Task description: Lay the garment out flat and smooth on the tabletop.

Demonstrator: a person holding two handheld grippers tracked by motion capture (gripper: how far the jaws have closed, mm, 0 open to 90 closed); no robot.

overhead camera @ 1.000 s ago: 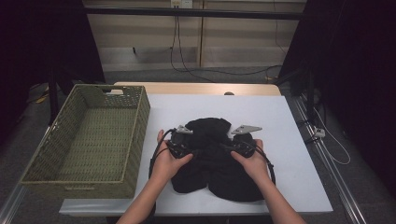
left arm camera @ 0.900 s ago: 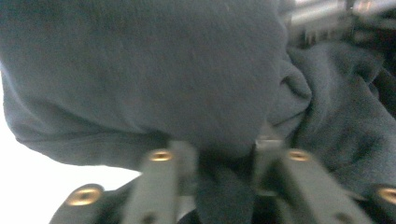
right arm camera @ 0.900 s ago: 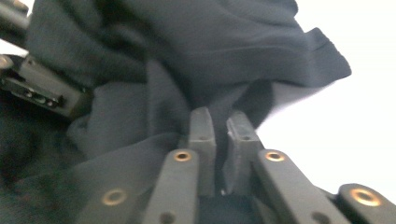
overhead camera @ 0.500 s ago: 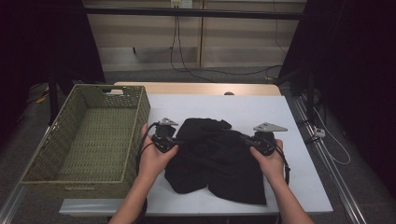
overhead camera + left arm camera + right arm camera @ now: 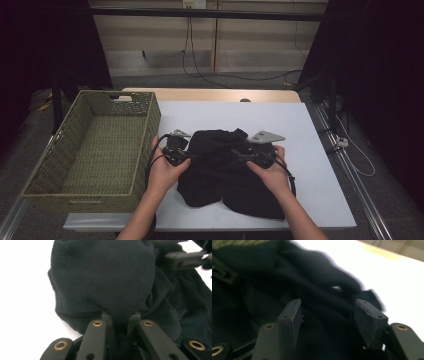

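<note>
At the near edge of the white tabletop [image 5: 320,150] we hold a gripper in each hand over a crumpled black garment [image 5: 225,175] lying mid-tabletop. Our left gripper [image 5: 120,318] has its fingers narrowed onto a fold of the cloth. Our right gripper [image 5: 327,315] keeps its fingers wide over the fabric. Farther left, a woven green basket [image 5: 145,125] overhangs the tabletop's left edge.

lab: black curtains [image 5: 45,45], trailing cables [image 5: 200,55].
</note>
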